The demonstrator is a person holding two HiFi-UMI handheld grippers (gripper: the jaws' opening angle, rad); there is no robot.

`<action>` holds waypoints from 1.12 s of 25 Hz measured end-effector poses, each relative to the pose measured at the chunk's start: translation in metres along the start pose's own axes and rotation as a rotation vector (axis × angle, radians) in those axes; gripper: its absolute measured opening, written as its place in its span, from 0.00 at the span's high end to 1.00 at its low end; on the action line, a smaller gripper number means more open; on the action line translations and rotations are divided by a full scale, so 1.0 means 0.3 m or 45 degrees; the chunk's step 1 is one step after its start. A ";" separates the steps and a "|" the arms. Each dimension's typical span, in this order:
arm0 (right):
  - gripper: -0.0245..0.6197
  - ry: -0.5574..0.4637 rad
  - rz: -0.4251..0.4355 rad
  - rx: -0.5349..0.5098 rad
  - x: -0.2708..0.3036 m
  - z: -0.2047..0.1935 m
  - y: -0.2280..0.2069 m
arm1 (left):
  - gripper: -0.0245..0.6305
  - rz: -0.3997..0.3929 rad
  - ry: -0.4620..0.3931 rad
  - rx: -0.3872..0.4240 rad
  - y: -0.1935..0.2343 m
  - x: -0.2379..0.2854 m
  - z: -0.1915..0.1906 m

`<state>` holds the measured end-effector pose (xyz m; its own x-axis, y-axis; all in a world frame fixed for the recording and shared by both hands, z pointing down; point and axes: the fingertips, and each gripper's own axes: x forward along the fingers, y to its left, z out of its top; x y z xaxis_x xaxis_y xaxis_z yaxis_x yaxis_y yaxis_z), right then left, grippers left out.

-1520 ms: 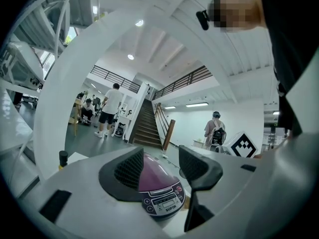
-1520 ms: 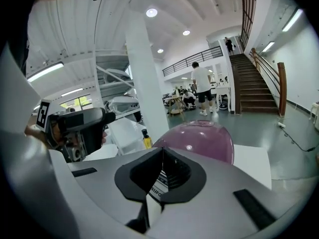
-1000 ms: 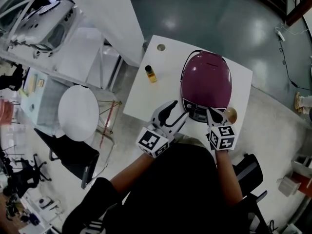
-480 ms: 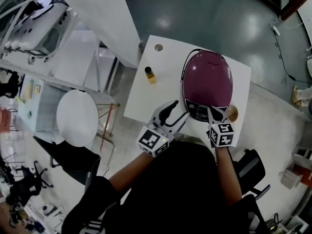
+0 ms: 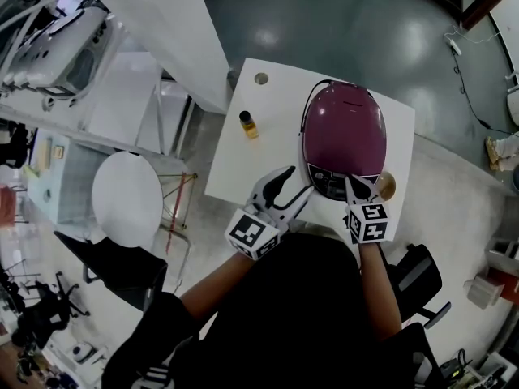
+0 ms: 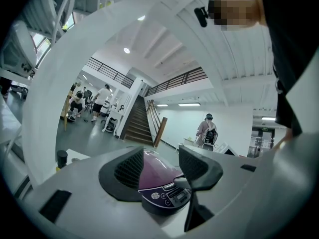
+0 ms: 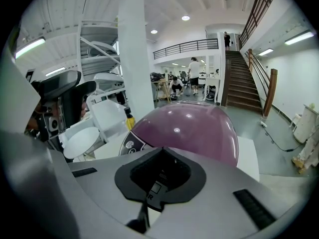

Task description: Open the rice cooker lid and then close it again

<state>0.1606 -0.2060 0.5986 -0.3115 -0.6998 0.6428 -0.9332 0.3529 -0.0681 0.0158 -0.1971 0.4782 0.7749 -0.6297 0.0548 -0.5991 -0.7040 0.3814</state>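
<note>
The purple rice cooker [image 5: 344, 136] stands on the white table [image 5: 243, 164] with its lid down. My right gripper [image 5: 354, 186] is shut with nothing in it, and its tips rest at the cooker's dark front control panel [image 5: 331, 186]. In the right gripper view the shut jaws [image 7: 159, 178] point down at the purple lid [image 7: 192, 131]. My left gripper [image 5: 292, 183] is open beside the cooker's front left, holding nothing. In the left gripper view the cooker's panel [image 6: 167, 195] shows between the spread black pads [image 6: 130, 169].
A small bottle of yellow liquid [image 5: 246, 123] stands on the table left of the cooker, beyond it a round hole [image 5: 260, 79]. A round tan object [image 5: 384, 186] lies at the cooker's front right. A white round stool [image 5: 127, 198] and black chairs [image 5: 122, 262] stand on the floor.
</note>
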 end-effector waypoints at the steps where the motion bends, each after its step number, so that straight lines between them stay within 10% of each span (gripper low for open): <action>1: 0.96 0.001 -0.006 -0.011 0.001 0.000 0.001 | 0.65 -0.005 0.002 0.000 -0.001 0.000 -0.005; 28: 0.96 -0.019 -0.121 -0.028 -0.002 -0.009 0.004 | 0.65 -0.049 -0.006 0.004 0.005 -0.027 -0.031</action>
<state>0.1602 -0.2036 0.6003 -0.2242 -0.7400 0.6341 -0.9546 0.2979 0.0100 0.0105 -0.1899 0.4870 0.7965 -0.6036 0.0357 -0.5693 -0.7287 0.3806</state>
